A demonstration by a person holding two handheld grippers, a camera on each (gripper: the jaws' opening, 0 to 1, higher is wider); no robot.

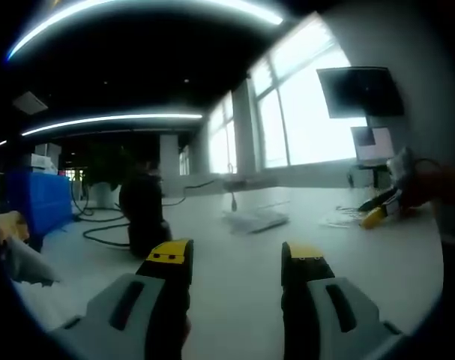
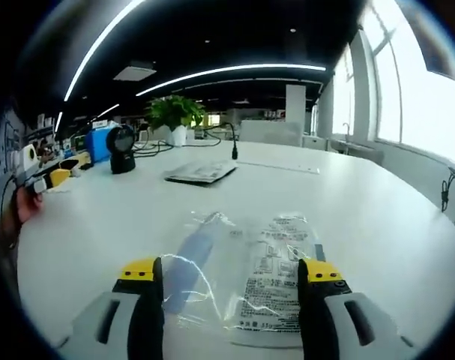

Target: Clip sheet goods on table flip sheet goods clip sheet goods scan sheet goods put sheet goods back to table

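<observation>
I had the right tool (image 2: 231, 281) spread wide, jaws apart and empty; the clear sheet goods packet (image 2: 246, 274) lay flat on the white worktop (image 2: 362, 202) directly ahead of it, between the two jaws; a second flat packet (image 2: 201, 172) sat well beyond, and the dark scanner (image 2: 122, 159) stood far off to its left; my left tool (image 1: 238, 281) was spread too, gripping nothing, over bare worktop; I judged this the first clipping step, not yet made; next I needed to lower and close on the packet's near edge.
</observation>
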